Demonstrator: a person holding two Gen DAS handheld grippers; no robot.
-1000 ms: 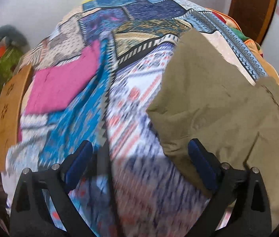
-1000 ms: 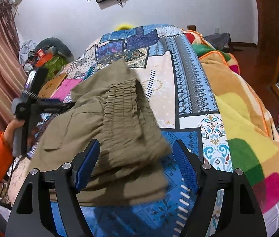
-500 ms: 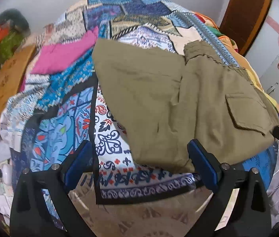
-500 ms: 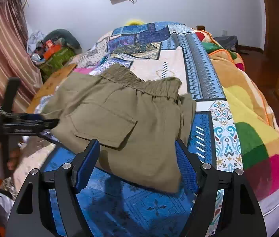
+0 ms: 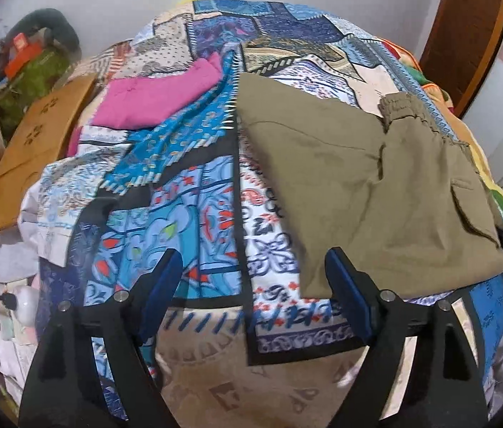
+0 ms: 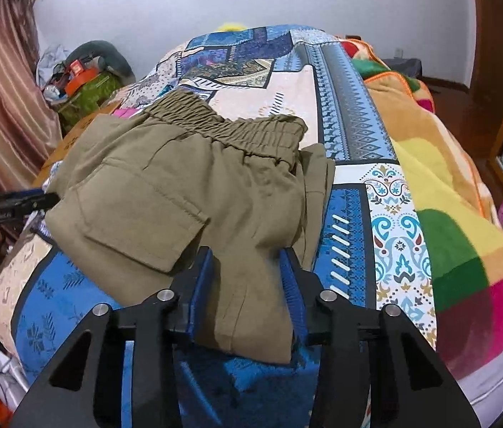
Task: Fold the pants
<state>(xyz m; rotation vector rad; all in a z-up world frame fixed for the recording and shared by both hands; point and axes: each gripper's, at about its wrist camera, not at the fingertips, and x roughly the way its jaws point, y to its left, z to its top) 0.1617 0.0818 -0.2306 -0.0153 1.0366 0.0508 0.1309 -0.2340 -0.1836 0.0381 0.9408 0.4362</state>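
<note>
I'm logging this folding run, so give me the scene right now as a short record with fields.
garment: olive-green cargo pants with elastic waistband, folded, lying on the bed
surface: blue patchwork bedspread
left gripper: open, empty, beside the pants' edge
right gripper: jaws partly closed around the pants' near edge, firm grip unclear
nearby: folded pink cloth, multicoloured fleece blanket

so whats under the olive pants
The olive cargo pants lie folded on the patchwork bedspread, which shows all around them. Whatever sits directly beneath the fabric is covered, as are any inner folded layers.
</note>
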